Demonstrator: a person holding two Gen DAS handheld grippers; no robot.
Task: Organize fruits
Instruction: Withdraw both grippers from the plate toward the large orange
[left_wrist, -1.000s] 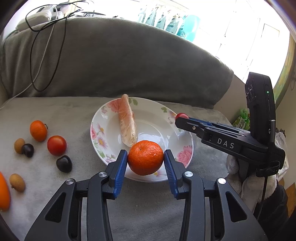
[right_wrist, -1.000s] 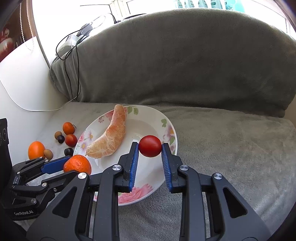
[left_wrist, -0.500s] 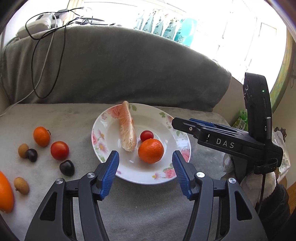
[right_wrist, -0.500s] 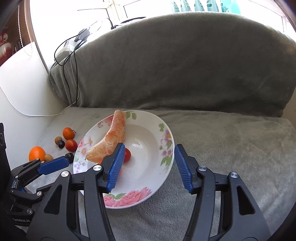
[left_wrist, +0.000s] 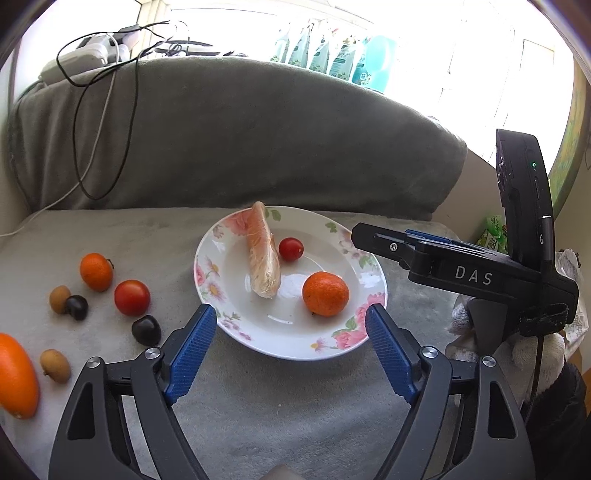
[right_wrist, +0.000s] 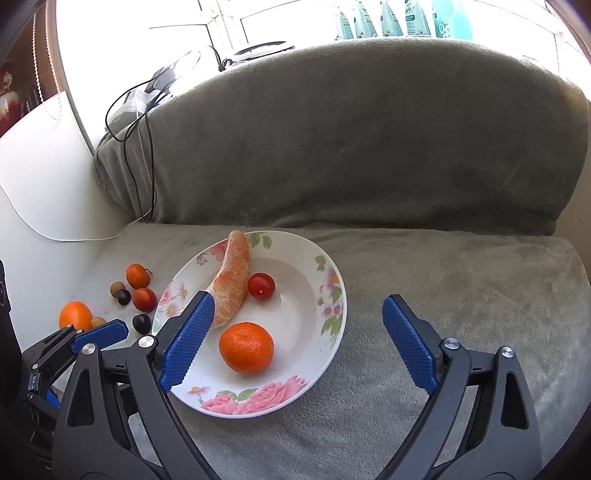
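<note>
Tools (left_wrist: 290, 325) wide over fruit-filled plate (left_wrist: 375, 280)

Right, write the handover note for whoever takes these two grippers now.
Left gripper: open, empty, jaws just opened.
Right gripper: open, empty, jaws just opened.
On the floral plate: mandarin, cherry tomato, peeled citrus segment.
Left to do, on the grey blanket left of the plate: small mandarin, tomato, two dark fruits, three brown ones, large orange.
</note>
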